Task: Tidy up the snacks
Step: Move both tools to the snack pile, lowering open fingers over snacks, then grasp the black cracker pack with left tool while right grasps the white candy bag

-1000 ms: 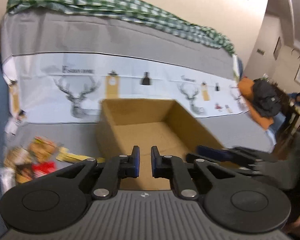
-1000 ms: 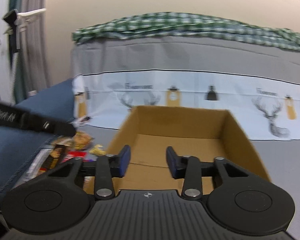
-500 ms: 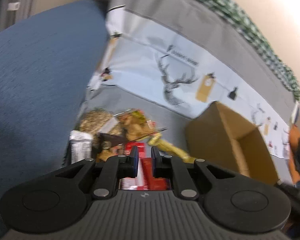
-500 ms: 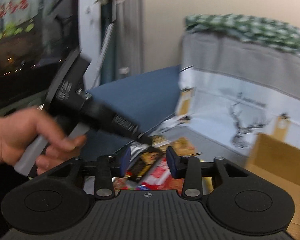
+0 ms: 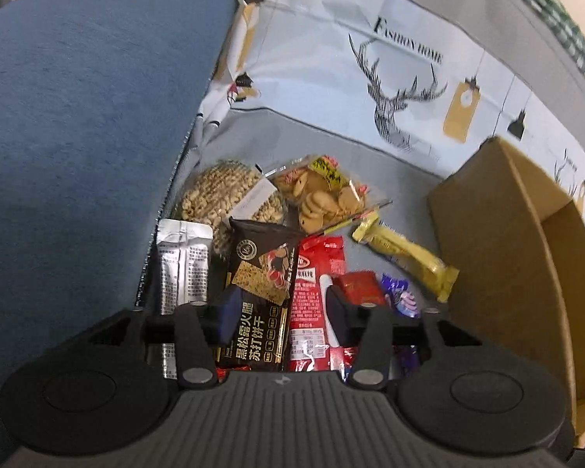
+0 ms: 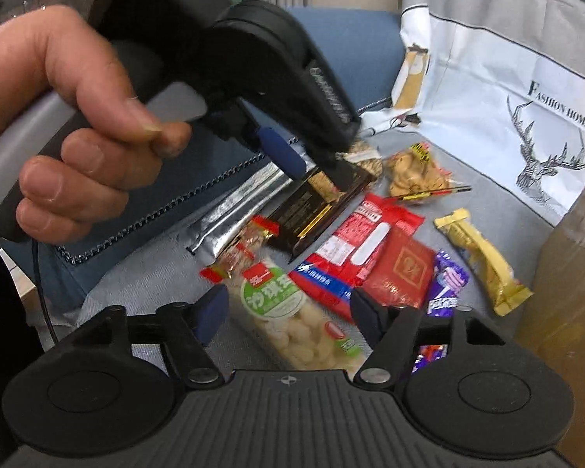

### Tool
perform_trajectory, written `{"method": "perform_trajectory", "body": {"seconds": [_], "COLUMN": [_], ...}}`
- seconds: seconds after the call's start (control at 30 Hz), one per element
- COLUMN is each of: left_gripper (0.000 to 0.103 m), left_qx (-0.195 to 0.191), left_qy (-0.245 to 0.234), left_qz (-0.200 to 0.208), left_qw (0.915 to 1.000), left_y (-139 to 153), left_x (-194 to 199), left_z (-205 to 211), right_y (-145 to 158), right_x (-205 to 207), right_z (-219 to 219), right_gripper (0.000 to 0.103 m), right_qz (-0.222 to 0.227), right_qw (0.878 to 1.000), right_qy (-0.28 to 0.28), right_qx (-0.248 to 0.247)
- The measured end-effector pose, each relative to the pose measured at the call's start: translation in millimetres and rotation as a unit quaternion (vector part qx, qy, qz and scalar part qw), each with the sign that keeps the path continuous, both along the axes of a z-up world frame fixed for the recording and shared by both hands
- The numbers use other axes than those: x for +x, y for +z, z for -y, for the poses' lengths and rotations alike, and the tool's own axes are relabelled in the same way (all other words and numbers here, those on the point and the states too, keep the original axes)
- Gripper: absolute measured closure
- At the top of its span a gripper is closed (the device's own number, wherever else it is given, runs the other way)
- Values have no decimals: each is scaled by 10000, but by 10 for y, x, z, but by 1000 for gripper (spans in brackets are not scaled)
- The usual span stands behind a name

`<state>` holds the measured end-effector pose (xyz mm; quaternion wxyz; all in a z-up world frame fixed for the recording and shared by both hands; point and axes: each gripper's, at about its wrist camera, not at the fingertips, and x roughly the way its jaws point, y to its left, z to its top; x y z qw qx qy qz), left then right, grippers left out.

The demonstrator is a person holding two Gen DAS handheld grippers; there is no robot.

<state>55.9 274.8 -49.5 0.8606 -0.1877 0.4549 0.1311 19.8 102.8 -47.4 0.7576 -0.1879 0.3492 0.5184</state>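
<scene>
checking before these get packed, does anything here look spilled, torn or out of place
Nothing looks spilled or torn. The sealed snack packets lie in a loose overlapping heap on the grey cover, beside the brown cardboard box rather than in it, and the box looks empty as far as visible.

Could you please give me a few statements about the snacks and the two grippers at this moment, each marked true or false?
1. The left gripper is over the black cracker packet, with nothing clamped. True; its jaws have just been opening.
2. The yellow wrapped bar lies inside the cardboard box. False; it lies on the grey cover beside the box.
3. The right gripper is shut on the green-labelled snack bag. False; its jaws have just been opening and stand apart on either side of the bag, not pressing it.
4. The silver foil pouch lies next to the black cracker packet. True.
5. The cardboard box holds several snacks. False; the part in view shows none.
</scene>
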Motion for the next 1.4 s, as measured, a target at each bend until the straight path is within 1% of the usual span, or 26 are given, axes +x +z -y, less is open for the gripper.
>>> {"method": "perform_trajectory", "body": {"seconds": [0.07, 0.13, 0.27, 0.3, 0.37, 0.43, 0.47, 0.57, 0.63, 0.67, 0.7, 0.73, 0.77, 0.8, 0.9, 0.97, 1.0, 1.03, 1.07, 1.1, 1.13, 1.17, 1.2, 1.33, 1.37, 1.4], "left_gripper": [45, 43, 33, 31, 31, 31, 31, 33, 38, 45, 58, 59, 60, 60, 60, 60, 60, 60, 60, 60, 60, 60, 60, 60, 57, 55], "left_qx": [70, 145, 265, 312, 400, 382, 360, 335, 349, 377, 426, 451, 435, 409, 325, 222, 142, 34, -67, -144, -207, -219, -191, -133, -101, -80], "left_qy": [-44, -68, -158, -197, -262, -279, -270, -242, -241, -229, -216, -215, -199, -184, -176, -140, -130, -124, -124, -131, -163, -199, -244, -354, -351, -335], "left_qz": [-138, -225, -318, -348, -462, -501, -505, -496, -507, -514, -522, -538, -534, -511, -388, -295, -242, -193, -154, -129, -126, -135, -151, -279, -312, -334], "left_qw": [9999, 9996, 9990, 9987, 9978, 9976, 9977, 9979, 9978, 9977, 9975, 9973, 9974, 9977, 9986, 9992, 9995, 9997, 9998, 9997, 9996, 9995, 9994, 9989, 9988, 9988], "left_y": [-70, -119, -171, -188, -236, -277, -284, -301, -306, -303, -295, -286, -277, -265, -221, -180, -161, -145, -136, -130, -128, -130, -134, -201, -213, -220], "left_x": [47, 71, 99, 107, 133, 148, 154, 179, 186, 192, 191, 190, 179, 172, 152, 133, 125, 118, 114, 107, 106, 106, 112, 156, 170, 179], "left_z": [40, 63, 106, 121, 139, 136, 120, 97, 93, 98, 99, 92, 79, 71, 58, 42, 32, 22, 18, 17, 22, 36, 55, 112, 116, 118], "right_y": [-72, -81, -86, -100, -132, -192, -175, -120, -81, -74, -45, -41, -8, 51, 162, 141, 105, 69, 38, 24, 2, -29, -65, -208, -255, -282], "right_x": [-9, -30, -66, -66, -63, -9, -15, -28, -34, -31, -41, -22, -20, -24, 23, 77, 111, 132, 154, 163, 163, 167, 174, 180, 172, 161], "right_z": [-30, -37, -12, -5, 4, -3, 15, 39, 66, 64, 76, 67, 80, 101, 173, 206, 219, 230, 231, 233, 224, 207, 183, 106, 85, 69], "right_gripper": [32, 32, 32, 32, 32, 34, 38, 54, 59, 63, 66, 73, 90, 91, 91, 90, 89, 86, 76, 61, 53, 41, 38, 38, 38, 42], "right_qz": [-43, -45, 90, 97, 125, 127, 121, 90, 37, 18, 22, 63, 113, 123, 20, -188, -310, -384, -498, -533, -521, -482, -449, -494, -501, -487], "right_qw": [9999, 9998, 9993, 9991, 9987, 9985, 9985, 9985, 9985, 9986, 9986, 9987, 9990, 9993, 9999, 9996, 9990, 9987, 9981, 9980, 9981, 9982, 9981, 9970, 9966, 9964], "right_qy": [20, 43, 43, 39, 30, 46, 64, 136, 174, 198, 212, 203, 194, 178, -3, -149, -280, -287, -315, -310, -312, -339, -376, -409, -389, -359], "right_qx": [-125, -192, -360, -407, -497, -534, -534, -528, -514, -500, -480, -457, -397, -318, -160, -142, -157, -190, -174, -123, -100, -142, -211, -426, -521, -587]}}
